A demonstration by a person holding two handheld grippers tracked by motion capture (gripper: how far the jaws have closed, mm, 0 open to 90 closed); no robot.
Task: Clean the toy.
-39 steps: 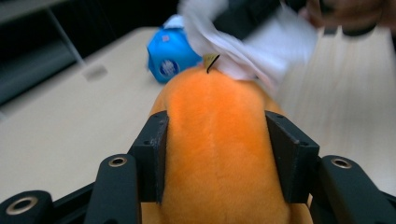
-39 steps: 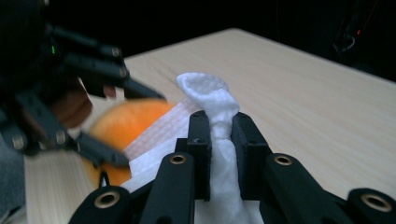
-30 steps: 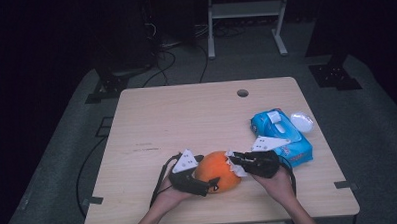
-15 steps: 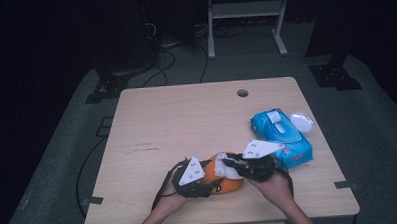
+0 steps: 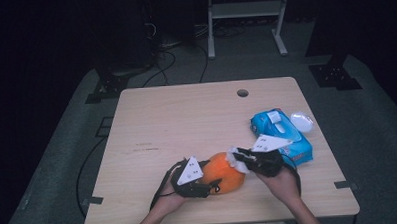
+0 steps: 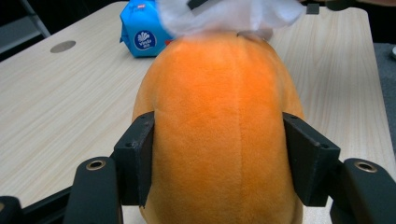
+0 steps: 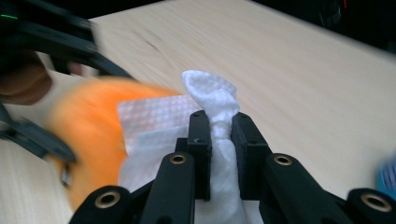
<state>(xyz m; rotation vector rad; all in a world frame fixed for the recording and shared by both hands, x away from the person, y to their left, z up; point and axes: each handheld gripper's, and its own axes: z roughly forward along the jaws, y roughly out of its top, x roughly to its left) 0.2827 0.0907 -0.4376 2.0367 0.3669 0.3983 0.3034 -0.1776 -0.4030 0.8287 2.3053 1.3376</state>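
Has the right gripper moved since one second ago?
Yes. The right gripper, clamping a white wipe, has shifted left, away from the blue wipe pack, onto the orange plush toy.

Left tongs (image 5: 213, 180), at lower centre of the high view, have just been closing, jaws clamping from both sides. Right tongs (image 5: 236, 157), just right, pinch tight.

Blue wipes pack (image 6: 142, 29) on my desk (image 6: 56, 107), round dark-blue badge with white shell-like emblem, small white brand word beneath it too blurred for me to read, small red label at the pack's top edge, illegible
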